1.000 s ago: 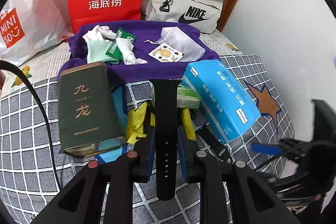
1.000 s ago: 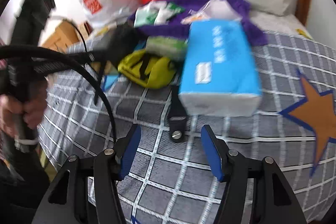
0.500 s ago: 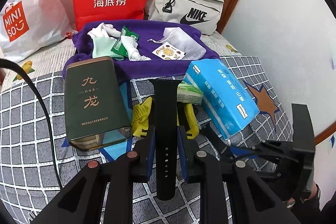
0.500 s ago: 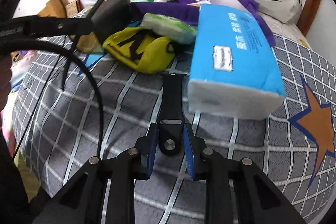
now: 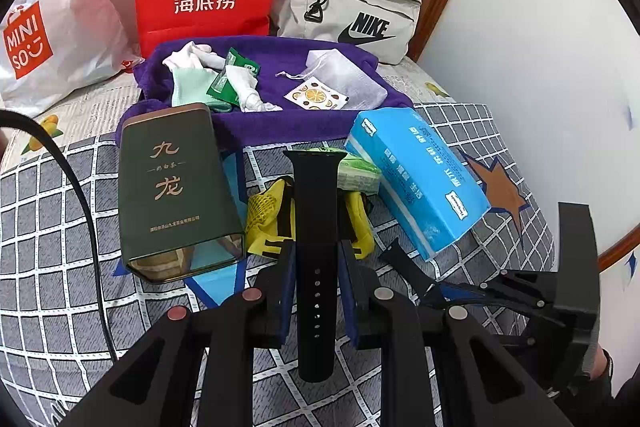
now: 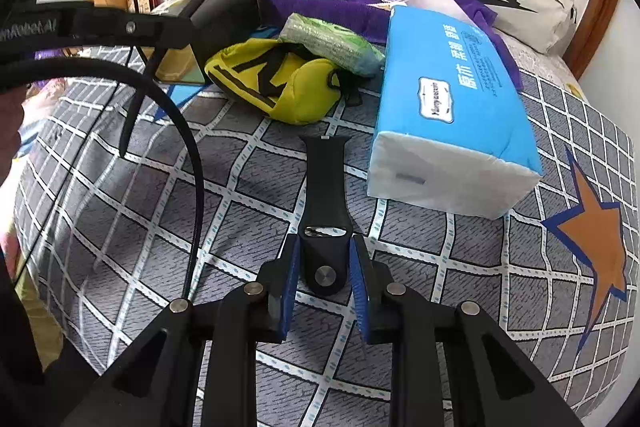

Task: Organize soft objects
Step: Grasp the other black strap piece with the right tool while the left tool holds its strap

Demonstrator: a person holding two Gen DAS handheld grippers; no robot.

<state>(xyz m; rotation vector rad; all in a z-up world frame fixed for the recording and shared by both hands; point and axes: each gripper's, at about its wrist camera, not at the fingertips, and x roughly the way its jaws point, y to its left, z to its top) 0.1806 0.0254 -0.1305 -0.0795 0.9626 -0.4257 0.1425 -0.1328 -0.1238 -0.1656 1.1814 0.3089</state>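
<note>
Both grippers, left [image 5: 316,267] and right [image 6: 324,267], pinching light, floppy rubber straps [image 6: 325,187], best gripped at thick stud end.

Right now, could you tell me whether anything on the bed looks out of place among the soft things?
Yes: the dark green tin lying beside the yellow pouch is rigid, unlike the cloths on the purple towel. The two black strap halves, and, are apart, one per gripper.
</note>
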